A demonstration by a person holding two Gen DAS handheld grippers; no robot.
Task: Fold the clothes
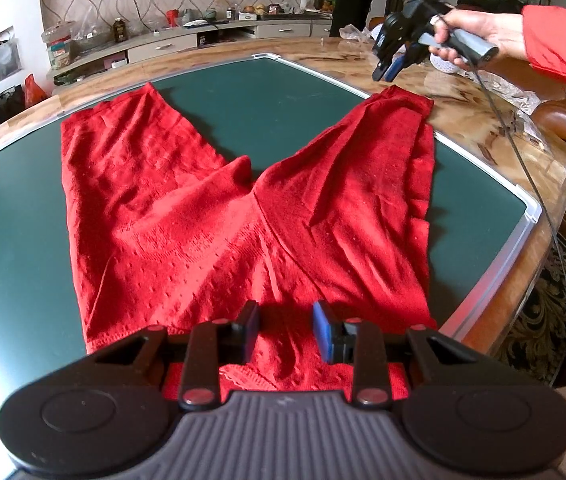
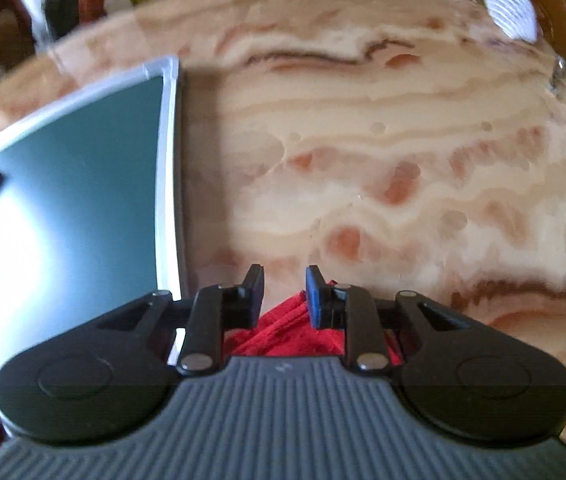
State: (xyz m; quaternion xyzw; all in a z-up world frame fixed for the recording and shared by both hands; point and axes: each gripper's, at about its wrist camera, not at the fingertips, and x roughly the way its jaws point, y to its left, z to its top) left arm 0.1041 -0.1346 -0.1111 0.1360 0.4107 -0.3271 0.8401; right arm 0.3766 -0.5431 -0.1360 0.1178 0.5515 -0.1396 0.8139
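Red patterned-knit trousers (image 1: 243,208) lay flat on the green mat (image 1: 3,216), waistband nearest the left hand-held gripper (image 1: 285,330), legs splayed away. Both it and the right hand-held gripper (image 2: 284,294) hovered part-open, empty.

The left wrist camera sits low at the near edge of the green mat (image 1: 23,208), close over the red pants (image 1: 203,216), and faces 12 o'clock toward the room. The right wrist camera looks down, close, on the marble-pattern table (image 2: 383,160). Both views share the mat's corner at 10 o'clock.
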